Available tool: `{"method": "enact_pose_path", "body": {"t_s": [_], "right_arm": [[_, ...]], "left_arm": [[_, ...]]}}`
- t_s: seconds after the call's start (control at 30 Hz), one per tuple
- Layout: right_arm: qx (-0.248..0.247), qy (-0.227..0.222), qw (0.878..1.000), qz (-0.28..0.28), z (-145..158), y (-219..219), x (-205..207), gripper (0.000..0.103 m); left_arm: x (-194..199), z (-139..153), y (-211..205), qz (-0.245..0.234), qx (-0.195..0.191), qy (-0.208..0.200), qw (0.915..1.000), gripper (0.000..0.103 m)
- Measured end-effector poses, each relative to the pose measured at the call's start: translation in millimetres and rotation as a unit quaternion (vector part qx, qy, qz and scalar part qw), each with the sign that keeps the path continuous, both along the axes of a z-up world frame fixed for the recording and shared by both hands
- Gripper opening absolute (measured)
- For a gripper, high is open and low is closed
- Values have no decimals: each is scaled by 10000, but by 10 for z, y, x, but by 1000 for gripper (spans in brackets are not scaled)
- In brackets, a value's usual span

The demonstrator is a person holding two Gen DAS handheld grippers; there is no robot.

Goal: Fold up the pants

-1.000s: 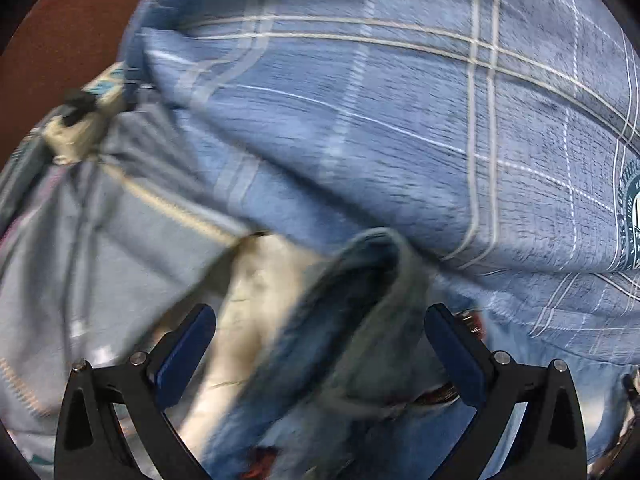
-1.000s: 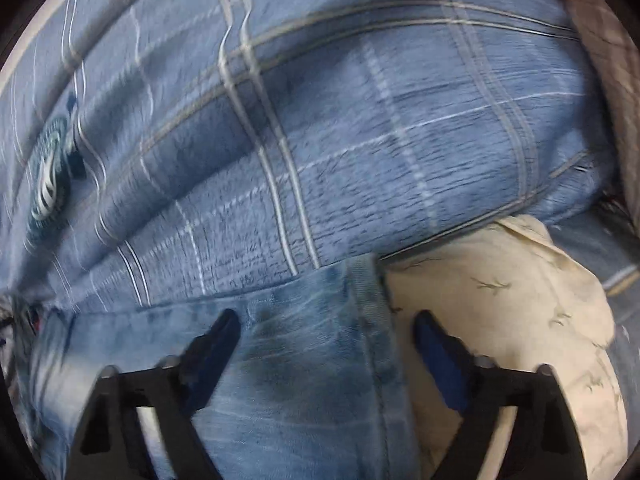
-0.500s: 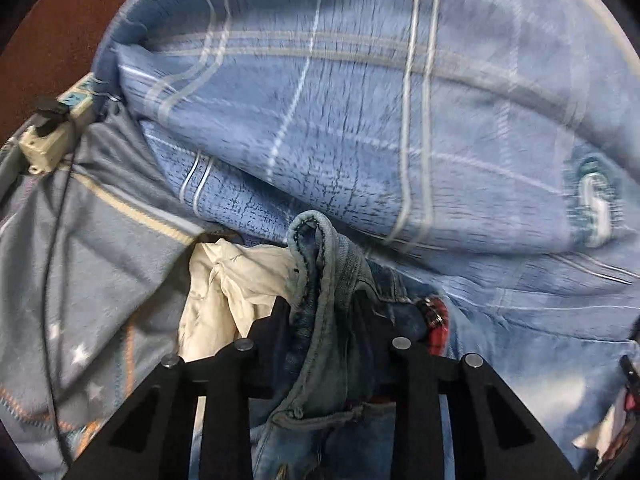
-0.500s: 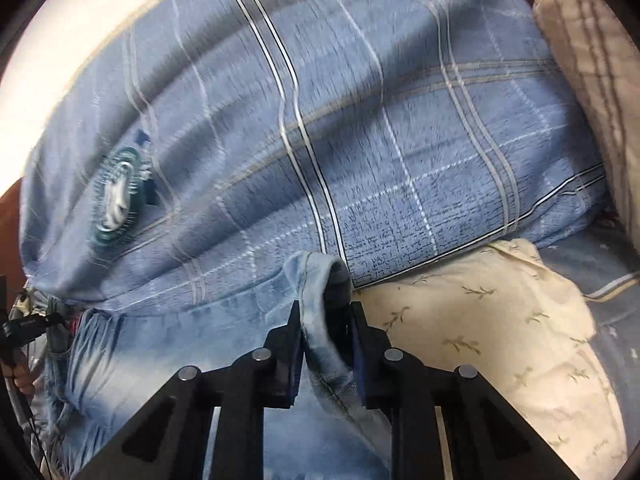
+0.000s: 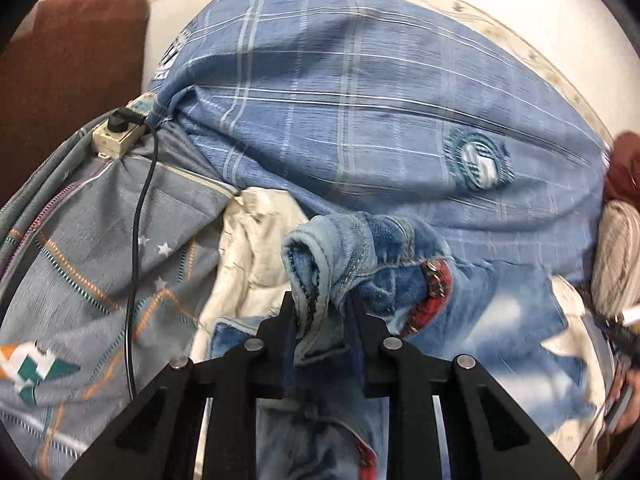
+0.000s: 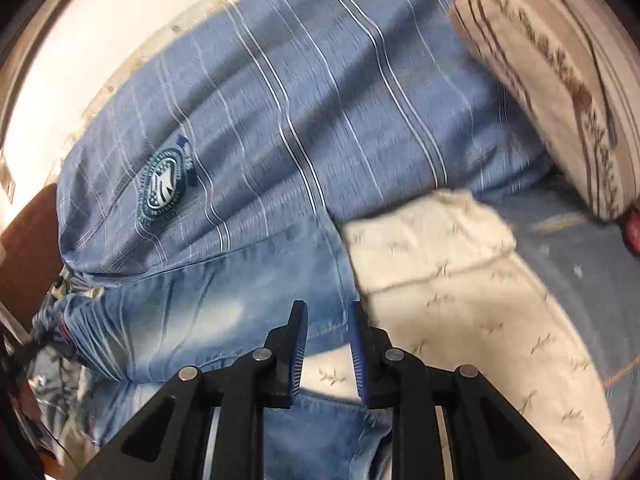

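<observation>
1. Landmark: the blue checked pillow (image 5: 360,100), which carries 1 round teal badge (image 5: 480,160) and fills the upper part of both views.

2. Task item: the jeans (image 6: 200,320) lie directly below the pillow, their upper edge touching it. They spread sideways across a cream cloth (image 6: 460,300). A red tartan trim (image 5: 432,296) shows on the denim just below the badge.

3. Left gripper (image 5: 320,304): clenched. Its jaws have just been closing, with a rolled, stitched fold of denim between them. The fold rises out of the fingertips toward the pillow's lower edge.

4. Right gripper (image 6: 328,312): closed down on denim. Its jaws have just been closing, with the jeans' edge between them. The cloth sits deep in the jaws. A narrow slot remains between the fingertips, and denim and cream cloth show through it. The exact pad contact is partly hidden.

5. Surroundings: a grey patterned sheet (image 5: 80,260) lies below the pillow's left corner in the left view. A cream power strip (image 5: 120,136) rests at that corner, touching the pillow. 1 black cable (image 5: 136,240) runs from it down over the sheet. A brown headboard (image 5: 72,60) stands left of the pillow. A beige striped cushion (image 6: 560,80) leans against the pillow's right end in the right view.
</observation>
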State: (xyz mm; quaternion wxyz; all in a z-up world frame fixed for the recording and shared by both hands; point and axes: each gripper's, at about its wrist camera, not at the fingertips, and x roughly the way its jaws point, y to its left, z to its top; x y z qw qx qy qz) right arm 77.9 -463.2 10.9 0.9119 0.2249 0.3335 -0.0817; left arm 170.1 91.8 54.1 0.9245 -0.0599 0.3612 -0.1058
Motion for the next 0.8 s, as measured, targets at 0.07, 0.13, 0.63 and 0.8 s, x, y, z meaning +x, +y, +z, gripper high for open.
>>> {"method": "enact_pose_path", "body": {"t_s": [0.07,0.13,0.63,0.8], "right_arm": [[305,122,9995,-44,1,-49,95,24],[566,146,9982,-113,4,-97,245,43],[-825,1100,9904,132,-515,68,1997,29],[-1471,686,9865,214,-213,362,1588,5]], "left_arm": [[-39,46,-37,-46,20,-56,10000,24],[-97,90,-54,-82,-17,-95,9999,24],[-248,22,118,68,-421,-94,9990,23],[-487,18,194,104,-489,40,9987,23]]}}
